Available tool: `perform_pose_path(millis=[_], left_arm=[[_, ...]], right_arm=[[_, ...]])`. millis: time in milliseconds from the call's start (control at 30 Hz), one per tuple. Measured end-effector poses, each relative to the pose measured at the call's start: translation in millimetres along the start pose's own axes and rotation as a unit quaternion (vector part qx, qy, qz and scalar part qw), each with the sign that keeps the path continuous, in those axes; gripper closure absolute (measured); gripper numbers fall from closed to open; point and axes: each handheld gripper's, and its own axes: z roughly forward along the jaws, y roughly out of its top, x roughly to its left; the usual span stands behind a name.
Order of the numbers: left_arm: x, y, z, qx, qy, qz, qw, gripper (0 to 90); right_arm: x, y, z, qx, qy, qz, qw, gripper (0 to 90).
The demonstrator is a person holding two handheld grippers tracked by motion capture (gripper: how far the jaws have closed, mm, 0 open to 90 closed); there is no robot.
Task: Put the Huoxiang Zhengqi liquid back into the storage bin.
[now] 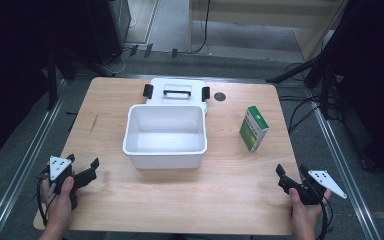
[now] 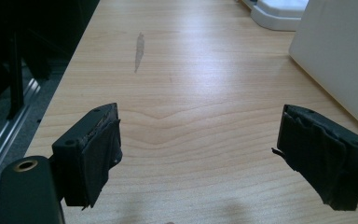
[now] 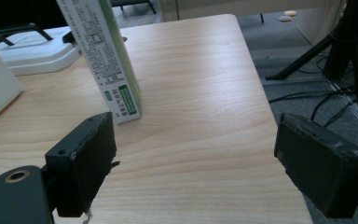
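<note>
Left gripper: held near the desk's front-left corner, jaws spread wide with only bare wood between them; in the left gripper view the white bin's wall rises at the right edge.
Right gripper: held near the front-right corner, jaws spread wide and pinching nothing; in the right gripper view they face the carton.
Green-and-white carton: stands upright on the right part of the desk, beside the bin but apart from it, well ahead of the right gripper; its printed side shows in the right gripper view.
White bin: open and empty, at the middle of the desk.
Lid: lies flat just behind the bin, with a handle and black clips.
Desk: light wood.
</note>
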Motion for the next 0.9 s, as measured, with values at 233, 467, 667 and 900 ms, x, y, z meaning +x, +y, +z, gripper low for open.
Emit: perform_pose_path(millis=[233, 467, 667, 900], left_arm=[[0.5, -0.2, -0.5, 0.002, -0.003, -0.003, 1.0000, 14.0], [0.8, -0.2, -0.1, 0.003, -0.003, -0.006, 1.0000, 14.0], [1.1, -0.2, -0.2, 0.003, -0.005, -0.006, 1.0000, 14.0], [1.7, -0.2, -0.5, 0.003, -0.007, -0.008, 0.9999, 14.0]], right_arm=[[5.3, 6.8, -2.0, 0.001, 0.021, -0.004, 0.9998, 12.9], [20.5, 27.5, -11.3, -0.013, 0.023, -0.024, 0.9994, 14.2], [33.6, 36.9, -12.1, -0.012, 0.019, -0.061, 0.9979, 14.9], [41.7, 47.0, -16.2, -0.011, 0.026, -0.069, 0.9972, 15.5]])
